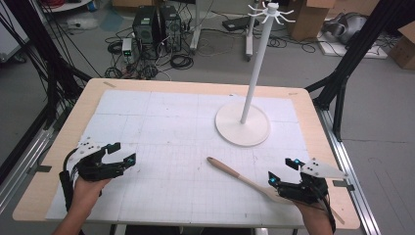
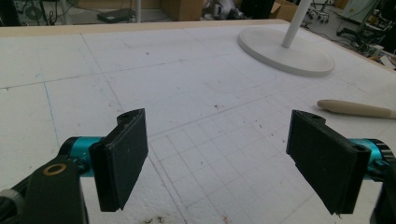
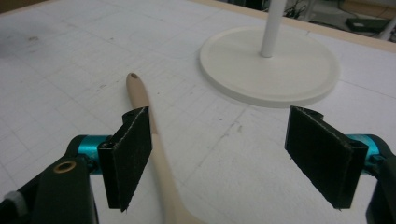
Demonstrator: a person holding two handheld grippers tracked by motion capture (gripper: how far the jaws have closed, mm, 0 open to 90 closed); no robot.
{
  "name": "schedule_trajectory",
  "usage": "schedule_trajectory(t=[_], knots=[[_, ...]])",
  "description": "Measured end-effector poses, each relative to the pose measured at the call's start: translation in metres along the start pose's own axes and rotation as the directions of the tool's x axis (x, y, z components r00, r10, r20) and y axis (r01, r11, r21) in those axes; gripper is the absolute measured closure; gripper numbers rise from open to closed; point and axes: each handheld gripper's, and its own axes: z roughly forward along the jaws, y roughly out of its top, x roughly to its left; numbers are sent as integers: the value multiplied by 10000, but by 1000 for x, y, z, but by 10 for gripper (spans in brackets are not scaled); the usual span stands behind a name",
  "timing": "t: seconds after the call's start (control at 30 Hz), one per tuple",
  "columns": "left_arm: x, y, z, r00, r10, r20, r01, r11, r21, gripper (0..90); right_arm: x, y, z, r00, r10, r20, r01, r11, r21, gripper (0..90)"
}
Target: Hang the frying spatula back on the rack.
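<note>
Spoon (image 3: 156, 154) handle hole, right hand-held gripper (image 3: 219, 158) view

Beyond the wooden table (image 1: 58, 142), far ahead of both tongs, grey floor (image 1: 293, 63) holds two computer towers (image 1: 156, 29), tangled cables (image 1: 181, 61) and, apparently, cardboard boxes (image 1: 313, 17).

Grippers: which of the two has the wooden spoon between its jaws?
The right gripper: the wooden spoon runs between its open jaws, close by one pad. The left gripper stands open over bare table, apart from the spoon.
</note>
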Motion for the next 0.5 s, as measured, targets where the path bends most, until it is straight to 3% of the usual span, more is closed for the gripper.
schedule_trajectory(t=[0.13, 0.3, 0.5], knots=[[-1, -1, 0, 9999, 151, 41, -152, 9997, 184, 210, 7, 9, 13, 9980, -502, -372, 521, 9972, 527, 236], [-5, -2, -1, 9994, 341, 94, -345, 9988, 343, 211, 8, 18, 29, 9947, -683, -762, 767, 9905, 1142, 252], [-10, -2, 2, 9988, 451, 209, -460, 9981, 419, 214, 12, 14, 43, 9865, -1222, -1094, 1441, 9643, 2220, 421]])
